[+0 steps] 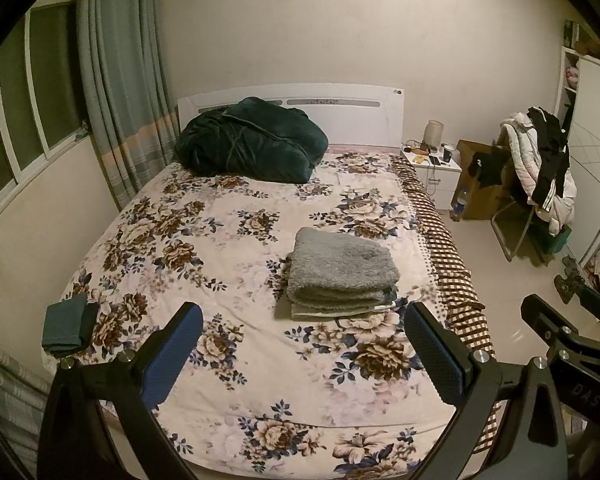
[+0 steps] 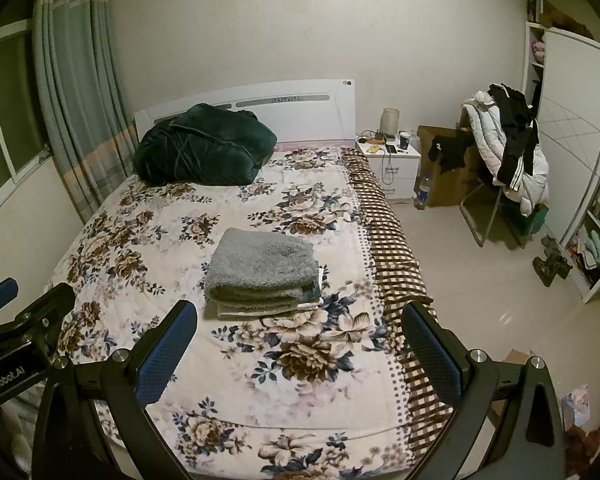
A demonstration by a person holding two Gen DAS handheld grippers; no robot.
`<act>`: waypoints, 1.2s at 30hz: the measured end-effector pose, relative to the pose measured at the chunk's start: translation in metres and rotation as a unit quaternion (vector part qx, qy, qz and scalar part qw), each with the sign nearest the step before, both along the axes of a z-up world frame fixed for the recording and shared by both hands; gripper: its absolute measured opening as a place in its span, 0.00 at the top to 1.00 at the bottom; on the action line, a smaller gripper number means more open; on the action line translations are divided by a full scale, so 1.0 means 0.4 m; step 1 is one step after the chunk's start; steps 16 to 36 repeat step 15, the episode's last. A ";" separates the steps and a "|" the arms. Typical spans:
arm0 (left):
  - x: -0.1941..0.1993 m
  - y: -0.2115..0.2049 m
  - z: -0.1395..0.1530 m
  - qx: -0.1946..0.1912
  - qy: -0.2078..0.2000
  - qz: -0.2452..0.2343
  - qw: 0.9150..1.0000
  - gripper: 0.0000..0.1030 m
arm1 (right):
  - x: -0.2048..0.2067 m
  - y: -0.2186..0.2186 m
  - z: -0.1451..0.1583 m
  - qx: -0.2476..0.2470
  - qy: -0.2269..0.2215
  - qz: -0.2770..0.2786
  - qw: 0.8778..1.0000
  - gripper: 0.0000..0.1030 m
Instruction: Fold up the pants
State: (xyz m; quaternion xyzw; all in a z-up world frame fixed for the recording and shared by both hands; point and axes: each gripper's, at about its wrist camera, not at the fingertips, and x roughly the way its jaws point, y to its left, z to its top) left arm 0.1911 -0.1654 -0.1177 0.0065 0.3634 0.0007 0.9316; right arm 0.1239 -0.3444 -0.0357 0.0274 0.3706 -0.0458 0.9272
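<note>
The grey fleecy pants [image 1: 340,272] lie folded in a neat stack on the floral bedspread [image 1: 228,248], right of the bed's middle; they also show in the right wrist view [image 2: 262,272]. My left gripper [image 1: 304,328] is open and empty, held above the foot of the bed, short of the stack. My right gripper [image 2: 300,328] is open and empty, also above the bed's foot, near the right edge. Each gripper shows at the edge of the other's view.
A dark green quilt [image 1: 252,140] is bundled at the headboard. A small folded green cloth [image 1: 66,326] lies at the bed's left edge. A nightstand [image 2: 392,156], a cardboard box, a chair piled with clothes [image 2: 504,152] and a wardrobe stand to the right.
</note>
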 end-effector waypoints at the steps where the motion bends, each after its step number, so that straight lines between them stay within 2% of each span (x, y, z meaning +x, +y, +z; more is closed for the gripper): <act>1: -0.001 -0.001 -0.001 0.000 0.000 0.000 1.000 0.00 | 0.000 0.001 0.000 0.000 -0.001 0.000 1.000 0.00; 36: -0.011 0.011 0.002 0.002 -0.006 0.008 1.000 0.00 | -0.003 0.009 -0.003 -0.001 -0.003 -0.001 1.000 0.00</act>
